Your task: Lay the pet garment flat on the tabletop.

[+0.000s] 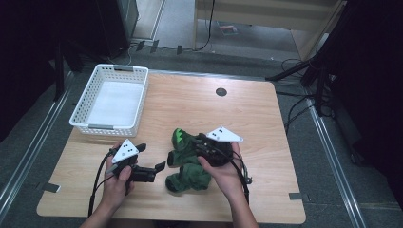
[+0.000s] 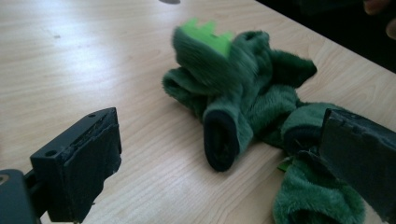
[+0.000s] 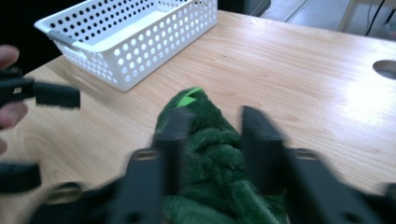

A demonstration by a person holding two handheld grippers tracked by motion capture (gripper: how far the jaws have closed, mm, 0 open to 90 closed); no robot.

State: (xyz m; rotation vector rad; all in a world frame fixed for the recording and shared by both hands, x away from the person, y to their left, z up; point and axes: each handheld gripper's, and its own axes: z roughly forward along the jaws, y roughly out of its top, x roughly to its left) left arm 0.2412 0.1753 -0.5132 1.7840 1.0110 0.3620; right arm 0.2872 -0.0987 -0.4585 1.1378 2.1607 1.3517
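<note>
- High view: wooden table (image 1: pixel 266 123), white perforated basket (image 1: pixel 111 99) at the far left corner, green plush bundle (image 1: pixel 186 161) near the front edge, between my two grippers.
- Left gripper view adds detail: the plush has dark cuff openings and a bright green jagged patch (image 2: pixel 208 30) on its far side.
- Right gripper view: the basket's inside looks bare.
- My left hand (image 1: pixel 118 183) comes in from the near edge; the left gripper (image 1: pixel 154 170) points right at the bundle.
- My right hand (image 1: pixel 225 168) cups the right gripper (image 1: pixel 202 145) from the right; it points left and away, over the plush top.
- Left gripper: jaws spread wide. One jaw overlaps the plush at the frame's right; contact unclear. Nothing held.
- Right gripper (image 3: pixel 212 135): jaws parted, straddling the upper hump of the plush. View is blurred; can't tell if they press it.
</note>
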